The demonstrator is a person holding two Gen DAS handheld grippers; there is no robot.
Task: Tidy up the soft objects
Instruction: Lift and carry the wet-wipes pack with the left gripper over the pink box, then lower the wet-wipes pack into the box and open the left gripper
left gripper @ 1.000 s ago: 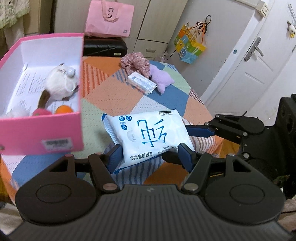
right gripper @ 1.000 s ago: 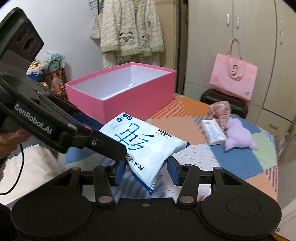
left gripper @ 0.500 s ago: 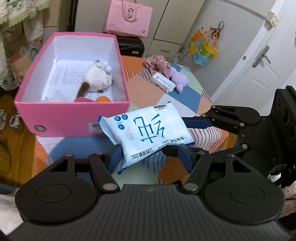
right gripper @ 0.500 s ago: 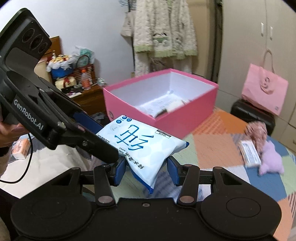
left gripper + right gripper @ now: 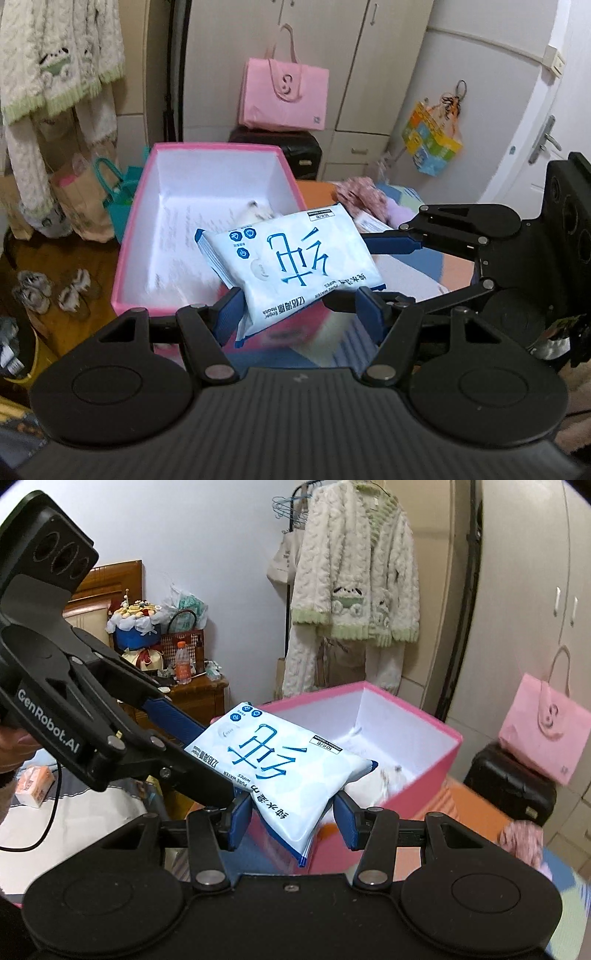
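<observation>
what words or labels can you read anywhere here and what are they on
"PURE WATER WIPES": wipes pack, beside large blue Chinese characters.
"Eager Health": the pack's edge, seen in the left wrist view; the reading is uncertain.
"GenRobot.AI": the left gripper body.
"3" or "S", cannot tell which: pink tote bag.
Small black label on the pack: too small to read.
</observation>
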